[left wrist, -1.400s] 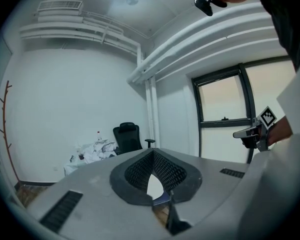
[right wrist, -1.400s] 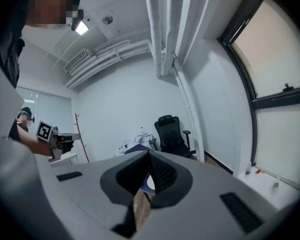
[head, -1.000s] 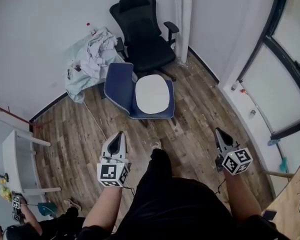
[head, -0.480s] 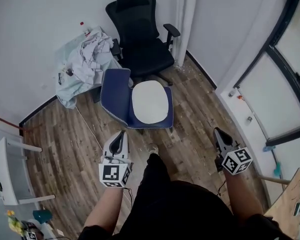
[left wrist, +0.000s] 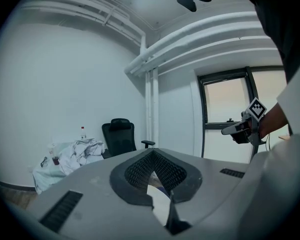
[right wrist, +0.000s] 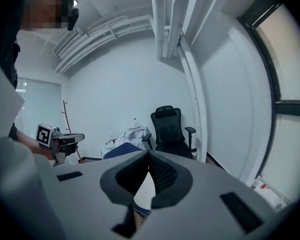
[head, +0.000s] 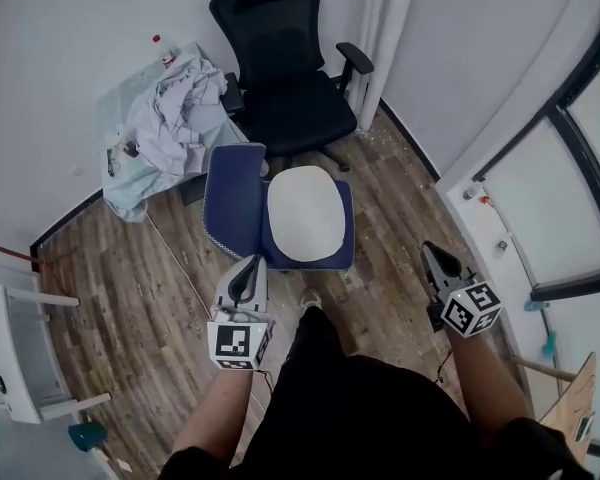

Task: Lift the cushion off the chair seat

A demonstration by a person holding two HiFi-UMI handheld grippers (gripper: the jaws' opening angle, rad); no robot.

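Nothing lifted yet: cushion [head: 305, 213] on chair [head: 230, 193] at twelve o'clock, my left gripper [head: 252, 266] and right gripper [head: 430, 252] short of it, jaws pressed together, empty.

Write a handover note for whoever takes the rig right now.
Left gripper: jaws shut, empty.
Right gripper: jaws shut, empty.
Both are held short of the blue chair, touching nothing.
White cushion lies flat on the chair's seat.
Done: nothing yet.
Left: reach in, open the jaws, grip the cushion, lift it off the seat.
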